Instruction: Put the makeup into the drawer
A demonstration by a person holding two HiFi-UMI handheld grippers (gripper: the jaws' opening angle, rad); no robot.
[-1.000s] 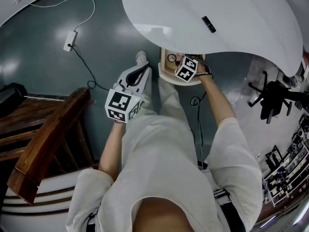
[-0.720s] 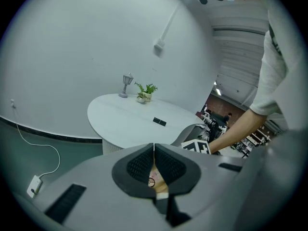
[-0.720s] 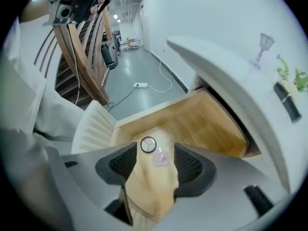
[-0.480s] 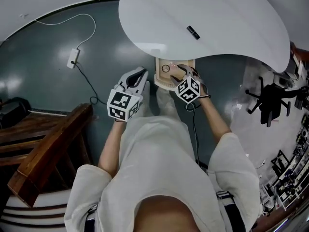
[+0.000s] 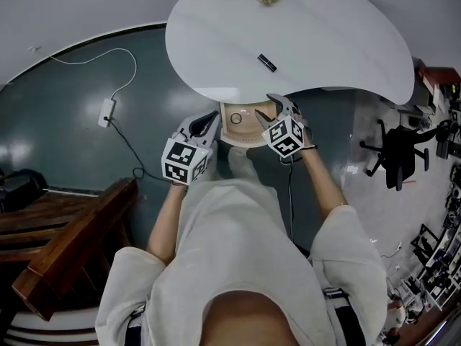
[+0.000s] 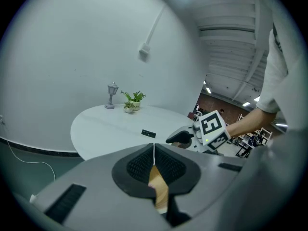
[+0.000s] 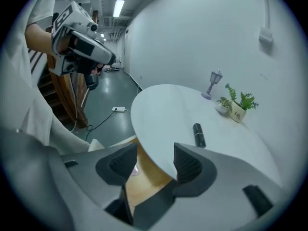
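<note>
Black and slim, the makeup stick lies flat on the white table, well in from the near edge and about midway across, and nothing touches it. In the head view its long axis runs on a slant, its far end to the left and its near end to the right. In the right gripper view it points almost straight away from the jaws, so I judge they would close across its narrow width with little turning of the wrist.

Under the near edge the wooden drawer stands pulled open. The right gripper hangs just over that edge, between drawer and stick. Its jaws have just been narrowing a little, but they stand well apart, with nothing between the pads. This is plainly the nearer hand: the stick lies ahead of it and slightly to its right.

The left gripper waits beside the drawer's left side, farther from the stick, its jaws pressed together on nothing.
</note>
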